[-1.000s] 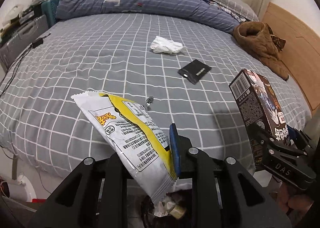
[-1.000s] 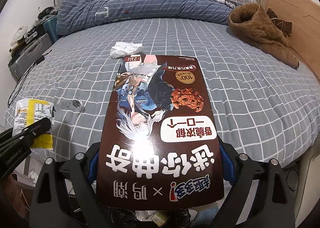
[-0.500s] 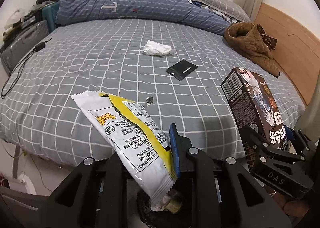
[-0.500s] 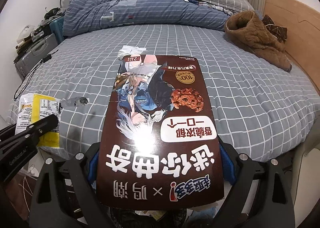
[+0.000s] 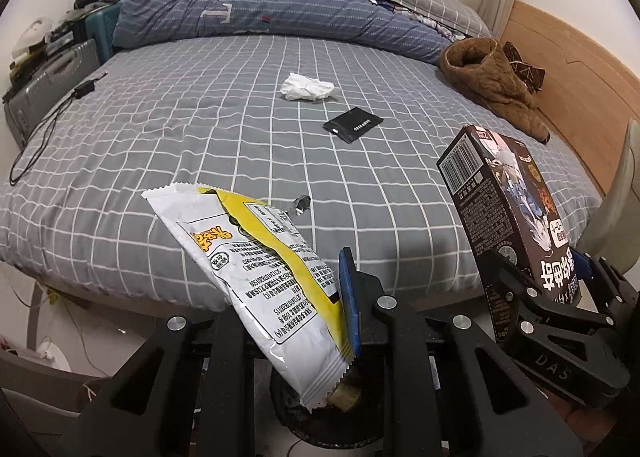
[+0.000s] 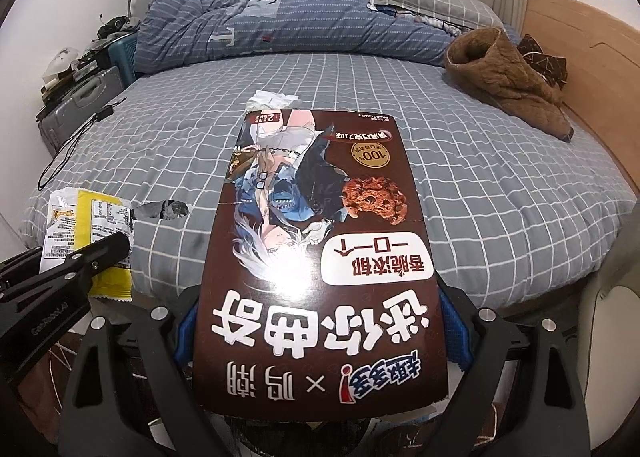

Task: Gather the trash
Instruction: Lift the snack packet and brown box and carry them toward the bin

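My left gripper [image 5: 320, 297] is shut on a white and yellow snack wrapper [image 5: 256, 257], held off the near edge of the bed above a dark trash bin [image 5: 320, 413] on the floor. My right gripper [image 6: 320, 321] is shut on a brown cookie box [image 6: 320, 257], which also shows at the right of the left wrist view [image 5: 508, 225]. On the bed lie a crumpled white tissue [image 5: 306, 87], a black packet [image 5: 353, 124] and a small foil scrap [image 5: 301, 204].
The bed has a grey checked sheet [image 5: 160, 137], a blue duvet [image 5: 260, 13] and pillows at the far side, a brown jacket [image 5: 492, 85] at the right by the wooden headboard. A suitcase [image 5: 44, 85] and a cable [image 5: 44, 129] are at the left.
Both grippers have pulled back from the bed with their items still held; the bed looks farther away and more floor and bin show below.
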The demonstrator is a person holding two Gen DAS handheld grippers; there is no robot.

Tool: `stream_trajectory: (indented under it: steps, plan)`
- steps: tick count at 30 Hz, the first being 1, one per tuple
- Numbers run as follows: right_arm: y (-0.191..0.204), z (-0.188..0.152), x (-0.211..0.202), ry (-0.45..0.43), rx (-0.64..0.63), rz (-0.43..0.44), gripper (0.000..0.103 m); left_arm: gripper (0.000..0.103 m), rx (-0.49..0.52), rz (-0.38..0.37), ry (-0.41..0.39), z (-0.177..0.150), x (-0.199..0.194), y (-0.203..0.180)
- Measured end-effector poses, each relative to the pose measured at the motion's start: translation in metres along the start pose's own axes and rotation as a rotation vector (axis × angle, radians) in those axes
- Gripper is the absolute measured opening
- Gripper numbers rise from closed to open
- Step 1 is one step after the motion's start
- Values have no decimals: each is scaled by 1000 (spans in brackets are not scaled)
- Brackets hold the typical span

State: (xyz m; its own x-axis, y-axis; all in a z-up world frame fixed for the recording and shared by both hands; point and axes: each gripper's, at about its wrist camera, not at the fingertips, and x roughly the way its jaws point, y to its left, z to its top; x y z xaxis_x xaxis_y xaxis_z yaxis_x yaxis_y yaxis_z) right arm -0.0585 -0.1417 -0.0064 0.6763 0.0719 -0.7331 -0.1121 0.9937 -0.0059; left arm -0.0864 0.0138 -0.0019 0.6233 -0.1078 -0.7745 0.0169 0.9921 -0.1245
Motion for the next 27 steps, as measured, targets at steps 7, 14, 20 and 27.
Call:
stream_trajectory:
  steps: [7,14,20,27]
  plan:
    - [-2,-10,-8,-1,-1,-2,87,20,15,6,7,-14,-9,-6]
    - [-7,-34,-22,-3,9,-4,87,20,31,-8,18,-30,-15,-15]
    - [-4,-56,-26,17,1,-4,87,20,37,-11,38,-48,-15,-17]
    - [4,-80,-30,36,-15,14,87,20,45,-10,51,-68,-18,-18]
